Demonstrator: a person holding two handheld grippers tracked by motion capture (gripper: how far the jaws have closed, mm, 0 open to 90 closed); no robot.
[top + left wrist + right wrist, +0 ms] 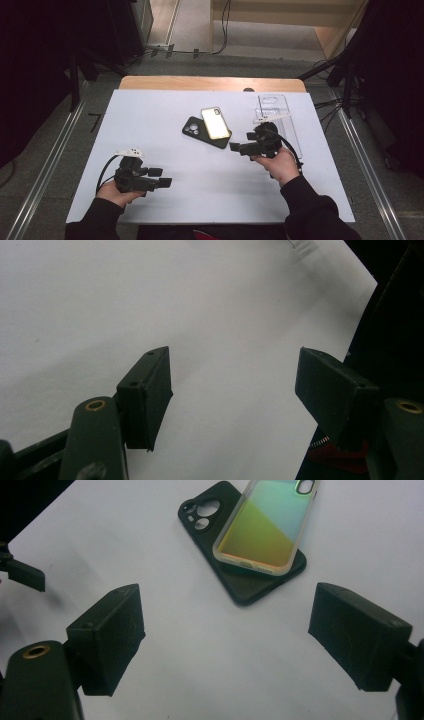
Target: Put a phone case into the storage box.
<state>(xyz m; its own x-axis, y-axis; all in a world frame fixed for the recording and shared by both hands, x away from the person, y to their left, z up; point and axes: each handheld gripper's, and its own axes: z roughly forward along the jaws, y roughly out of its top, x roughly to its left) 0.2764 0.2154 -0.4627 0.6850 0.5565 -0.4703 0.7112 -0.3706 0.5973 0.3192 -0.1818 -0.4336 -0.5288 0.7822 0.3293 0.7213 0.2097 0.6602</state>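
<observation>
Underneath, black case (240,575) half-covered by iridescent case (265,527).

Right tool (235,147) near iridescent case (215,123), black case (194,128)

Both of the person's forearms wear black long sleeves (310,212), bunched at the wrists. The left gripper (161,177) and right gripper (235,146) are matte black, each topped by a pale grey three-cornered plate (131,151) and trailing a black looped cable (103,172). In the gripper views the jaws carry thick, blocky black pads (111,636) with small screw holes, on arms fitted with brass-coloured eyelets (95,405).
</observation>
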